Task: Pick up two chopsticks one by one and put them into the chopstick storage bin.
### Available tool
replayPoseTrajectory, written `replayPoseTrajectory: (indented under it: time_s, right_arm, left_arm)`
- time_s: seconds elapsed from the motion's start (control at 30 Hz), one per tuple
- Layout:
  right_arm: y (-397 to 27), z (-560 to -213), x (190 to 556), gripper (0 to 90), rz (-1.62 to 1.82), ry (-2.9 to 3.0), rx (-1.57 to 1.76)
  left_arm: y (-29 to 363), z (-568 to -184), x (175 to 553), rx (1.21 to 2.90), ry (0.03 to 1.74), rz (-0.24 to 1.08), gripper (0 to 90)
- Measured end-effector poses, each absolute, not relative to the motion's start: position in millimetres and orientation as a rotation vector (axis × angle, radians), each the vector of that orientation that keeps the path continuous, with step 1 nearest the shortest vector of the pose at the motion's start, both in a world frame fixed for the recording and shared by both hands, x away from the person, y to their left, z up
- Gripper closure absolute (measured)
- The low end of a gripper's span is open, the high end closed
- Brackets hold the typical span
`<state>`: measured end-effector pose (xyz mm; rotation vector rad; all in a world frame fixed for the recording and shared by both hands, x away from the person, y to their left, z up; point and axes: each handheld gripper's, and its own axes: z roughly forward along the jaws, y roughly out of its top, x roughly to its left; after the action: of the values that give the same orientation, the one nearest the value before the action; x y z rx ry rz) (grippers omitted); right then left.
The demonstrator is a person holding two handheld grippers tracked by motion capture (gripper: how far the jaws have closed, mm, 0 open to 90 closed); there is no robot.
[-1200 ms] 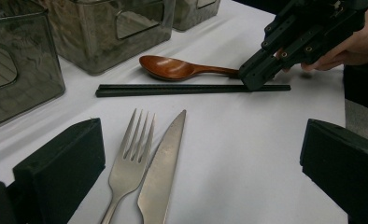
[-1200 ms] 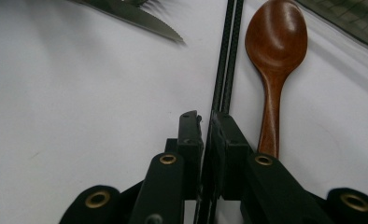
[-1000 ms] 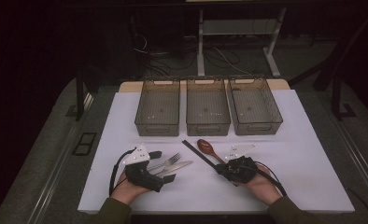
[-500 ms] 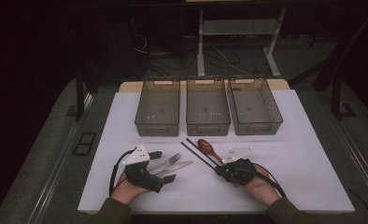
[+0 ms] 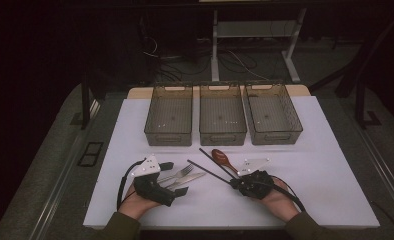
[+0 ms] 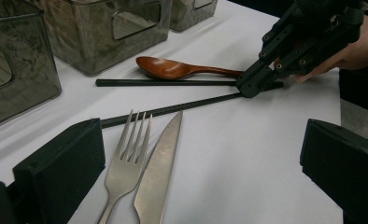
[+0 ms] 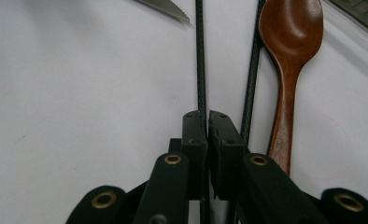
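Since the earlier frame the right tongs (image 7: 206,119) have closed on one chopstick (image 7: 200,56) at lower centre of the worktop (image 5: 325,165), while the left tongs (image 5: 174,178) stand open around fork (image 6: 126,158) and knife (image 6: 159,168), and all three bins (image 5: 223,131) wait empty.

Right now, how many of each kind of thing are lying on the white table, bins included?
Clear bins: 3
Black chopsticks: 2
Wooden spoon: 1
Metal fork: 1
Metal knife: 1
Total: 8
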<state>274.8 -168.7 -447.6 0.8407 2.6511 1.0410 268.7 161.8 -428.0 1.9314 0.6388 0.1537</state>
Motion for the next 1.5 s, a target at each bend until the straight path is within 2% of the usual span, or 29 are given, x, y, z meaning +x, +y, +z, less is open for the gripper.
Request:
replayPoseTrajectory:
  time_s: [0.37, 1.5]
  right_arm:
    - [-167.9, -446.1, 271.9, 85.6, 1.039, 2.625, 0.850]
    - [-192.1, -405.5, 279.3, 85.6, 1.304, 2.517, 0.876]
  left_arm:
    - [162.3, -427.8, 268.7, 1.934, 0.633, 0.157, 0.0]
    - [161.6, -426.5, 267.1, 1.938, 0.624, 0.169, 0.0]
